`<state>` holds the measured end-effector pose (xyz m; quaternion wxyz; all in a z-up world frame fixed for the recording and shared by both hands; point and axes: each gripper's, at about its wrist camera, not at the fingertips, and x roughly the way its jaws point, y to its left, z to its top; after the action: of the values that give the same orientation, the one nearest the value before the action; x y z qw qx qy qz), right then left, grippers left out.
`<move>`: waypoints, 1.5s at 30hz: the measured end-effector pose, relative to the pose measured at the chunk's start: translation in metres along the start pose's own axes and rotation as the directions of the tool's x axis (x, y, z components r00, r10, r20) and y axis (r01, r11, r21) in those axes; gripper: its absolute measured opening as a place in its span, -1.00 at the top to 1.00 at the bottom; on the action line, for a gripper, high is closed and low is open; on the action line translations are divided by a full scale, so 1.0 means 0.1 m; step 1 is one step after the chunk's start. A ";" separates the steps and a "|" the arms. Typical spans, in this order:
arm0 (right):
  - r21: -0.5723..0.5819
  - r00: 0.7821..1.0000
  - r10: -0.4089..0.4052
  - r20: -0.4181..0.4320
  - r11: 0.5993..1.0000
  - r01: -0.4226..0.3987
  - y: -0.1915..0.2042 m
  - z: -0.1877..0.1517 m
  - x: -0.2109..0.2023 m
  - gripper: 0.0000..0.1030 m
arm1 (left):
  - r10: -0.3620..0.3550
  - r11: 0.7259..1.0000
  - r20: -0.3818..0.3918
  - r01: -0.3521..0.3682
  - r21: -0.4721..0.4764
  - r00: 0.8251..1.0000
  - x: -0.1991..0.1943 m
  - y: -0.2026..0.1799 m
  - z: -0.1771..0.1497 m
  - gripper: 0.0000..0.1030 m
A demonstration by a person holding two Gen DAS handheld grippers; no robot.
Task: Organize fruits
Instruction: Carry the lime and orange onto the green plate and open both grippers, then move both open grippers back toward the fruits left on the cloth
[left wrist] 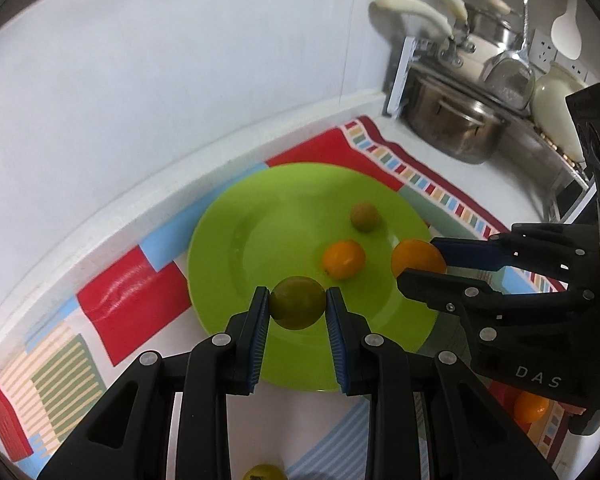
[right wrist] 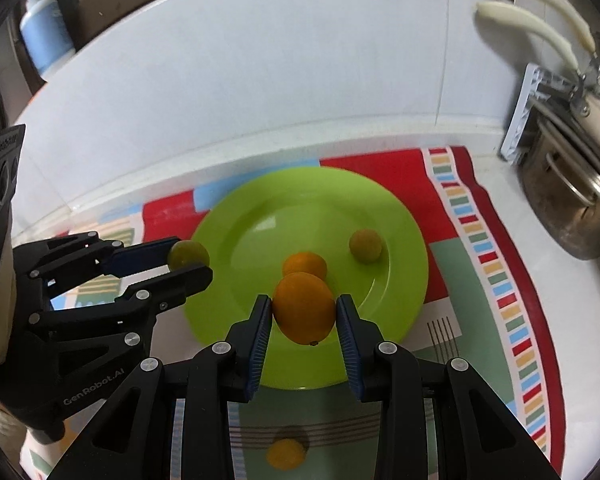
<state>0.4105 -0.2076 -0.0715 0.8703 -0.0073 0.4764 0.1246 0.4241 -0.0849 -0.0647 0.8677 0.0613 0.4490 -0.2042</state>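
Left gripper (left wrist: 298,300) is pinching a lime (left wrist: 297,302), right gripper (right wrist: 304,308) an orange (right wrist: 304,307); both seem light, firm, roll-prone, gripped mid-girth above the plate (left wrist: 228,248).

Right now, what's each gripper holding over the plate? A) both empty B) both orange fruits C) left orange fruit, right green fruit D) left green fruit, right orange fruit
D: the left gripper clamps a green fruit, the right gripper clamps an orange fruit, both above the green plate.
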 end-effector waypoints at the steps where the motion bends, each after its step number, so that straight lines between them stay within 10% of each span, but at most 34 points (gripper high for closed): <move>1: 0.001 1.000 -0.001 -0.009 1.000 0.001 -0.01 0.01 0.04 0.34 | -0.006 1.000 -0.012 0.006 0.001 1.000 0.04 0.01 0.00 0.45; 18: 0.021 0.999 0.001 -0.041 1.000 0.000 -0.07 0.05 0.21 0.32 | -0.017 1.000 -0.049 0.016 -0.014 0.999 0.14 0.03 -0.02 0.31; 45: 0.037 0.975 -0.054 0.214 0.998 0.047 0.11 -0.42 -1.19 0.07 | -0.006 0.997 0.198 -0.010 0.079 0.980 -1.22 -0.51 -0.36 -0.10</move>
<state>0.3115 -0.2273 0.0060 0.9197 0.0076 0.3809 0.0949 0.3137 -0.0843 0.0158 0.9051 0.0755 0.3520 -0.2262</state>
